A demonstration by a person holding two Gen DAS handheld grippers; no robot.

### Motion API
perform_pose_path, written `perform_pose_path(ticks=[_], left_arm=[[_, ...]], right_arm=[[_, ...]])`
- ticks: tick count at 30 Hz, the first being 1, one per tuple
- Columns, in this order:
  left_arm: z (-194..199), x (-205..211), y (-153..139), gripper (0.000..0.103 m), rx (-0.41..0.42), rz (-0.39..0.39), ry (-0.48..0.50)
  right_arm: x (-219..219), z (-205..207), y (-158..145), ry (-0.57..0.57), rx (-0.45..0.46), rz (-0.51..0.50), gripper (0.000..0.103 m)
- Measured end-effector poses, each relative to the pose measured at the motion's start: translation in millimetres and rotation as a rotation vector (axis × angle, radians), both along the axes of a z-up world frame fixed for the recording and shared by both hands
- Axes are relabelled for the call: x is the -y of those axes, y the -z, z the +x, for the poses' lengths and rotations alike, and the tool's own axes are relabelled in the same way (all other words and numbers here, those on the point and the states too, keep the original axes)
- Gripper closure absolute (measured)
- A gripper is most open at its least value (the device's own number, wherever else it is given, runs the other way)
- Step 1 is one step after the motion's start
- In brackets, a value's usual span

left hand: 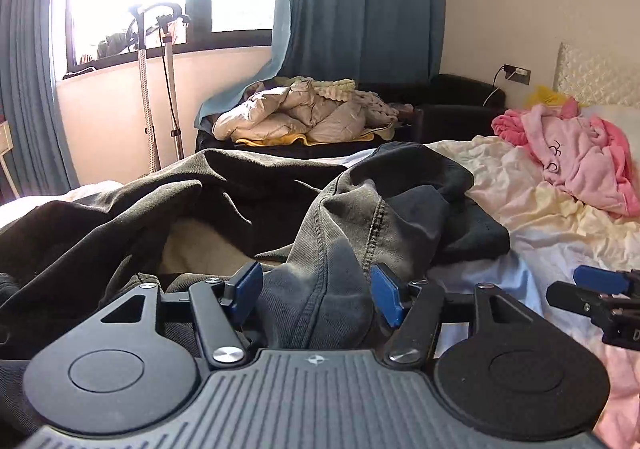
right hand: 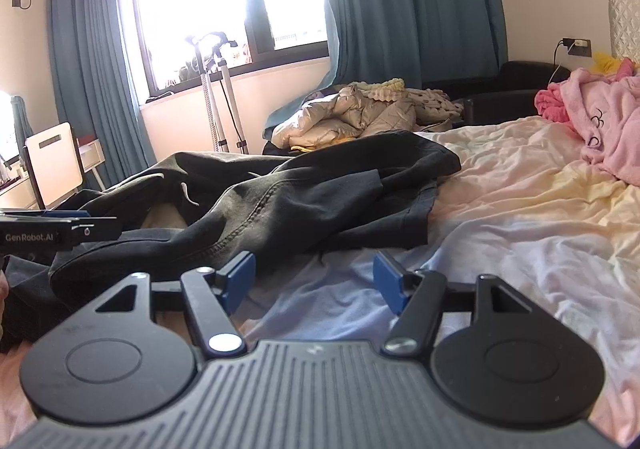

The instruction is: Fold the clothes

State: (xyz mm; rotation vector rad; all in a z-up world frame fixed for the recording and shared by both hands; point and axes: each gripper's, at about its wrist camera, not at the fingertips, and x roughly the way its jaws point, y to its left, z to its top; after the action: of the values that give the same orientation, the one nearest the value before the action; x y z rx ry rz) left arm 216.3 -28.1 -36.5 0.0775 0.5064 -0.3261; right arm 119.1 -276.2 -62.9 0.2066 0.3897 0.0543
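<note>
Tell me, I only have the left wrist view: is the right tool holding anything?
Observer: No. The right tool is open over the bare bedsheet, with nothing between its pads.
Operator: Does the dark garment have a cord anywhere?
Observer: Yes, a white drawstring lies on it, towards its left end in the right wrist view.
Operator: Is there anything off to the left of the bed?
Observer: A white chair stands there, in front of the blue curtain.
</note>
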Motion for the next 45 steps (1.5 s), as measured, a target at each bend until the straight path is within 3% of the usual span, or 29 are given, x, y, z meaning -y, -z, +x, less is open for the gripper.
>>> perform_pose_path(ticks=[5, 8, 11, 13, 15, 16, 18, 19, 21, 25, 27, 30, 34, 39, 41, 42, 43, 45], left_arm=[[78, 37, 17, 0.039, -0.13, -0.031, -0.1], [121, 54, 32, 0.041, -0.256, -0.117, -0.165], [150, 74, 48, 0.041, -0.31, -0.072, -0.228], [154, 81, 54, 0.05, -0.301, -0.036, -0.229], [158, 88, 59, 0.095, -0.292, 0.001, -0.23], [160, 92, 62, 0.096, -0.286, 0.02, -0.23], [145, 103, 53, 0.096, -0.197, 0.124, -0.194], [132, 106, 44, 0.097, -0.153, 0.122, -0.163], [104, 111, 24, 0.097, -0.087, 0.108, -0.091], [39, 128, -4, 0.097, -0.016, 0.144, 0.145], [14, 138, -8, 0.097, -0.021, 0.174, 0.242], [-14, 138, 4, 0.097, -0.058, 0.19, 0.3], [-44, 127, 42, 0.096, -0.113, 0.197, 0.242], [-83, 72, 34, 0.089, -0.111, 0.115, 0.149], [-96, 38, 22, 0.075, -0.127, 0.054, 0.08], [-104, 19, 16, 0.056, -0.136, 0.01, 0.036], [-112, 0, 10, 0.044, -0.138, -0.031, -0.008], [-127, -34, 3, 0.043, -0.119, -0.072, -0.087]], right_arm=[[10, 5, 2, 0.013, 0.001, 0.035, 0.036], [16, 9, 6, 0.029, 0.002, 0.043, 0.035], [22, 19, 16, 0.041, -0.027, 0.068, 0.035], [25, 25, 23, 0.042, -0.046, 0.085, 0.035], [25, 29, 28, 0.041, -0.055, 0.084, 0.035], [25, 30, 31, 0.04, -0.058, 0.082, 0.035], [25, 33, 35, 0.041, -0.067, 0.081, 0.035], [25, 33, 36, 0.043, -0.072, 0.082, 0.035], [25, 33, 37, 0.046, -0.076, 0.082, 0.035], [25, 27, 30, 0.057, -0.052, 0.071, 0.035], [27, 22, 25, 0.07, -0.039, 0.069, 0.035], [33, 16, 20, 0.095, -0.026, 0.071, 0.035], [43, 11, 18, 0.133, -0.021, 0.086, 0.035], [43, 6, 19, 0.12, -0.021, 0.083, 0.035], [37, 6, 19, 0.101, -0.017, 0.066, 0.035], [33, 6, 19, 0.09, -0.016, 0.053, 0.035], [29, 6, 19, 0.078, -0.019, 0.042, 0.035], [22, 5, 19, 0.061, -0.032, 0.023, 0.035]])
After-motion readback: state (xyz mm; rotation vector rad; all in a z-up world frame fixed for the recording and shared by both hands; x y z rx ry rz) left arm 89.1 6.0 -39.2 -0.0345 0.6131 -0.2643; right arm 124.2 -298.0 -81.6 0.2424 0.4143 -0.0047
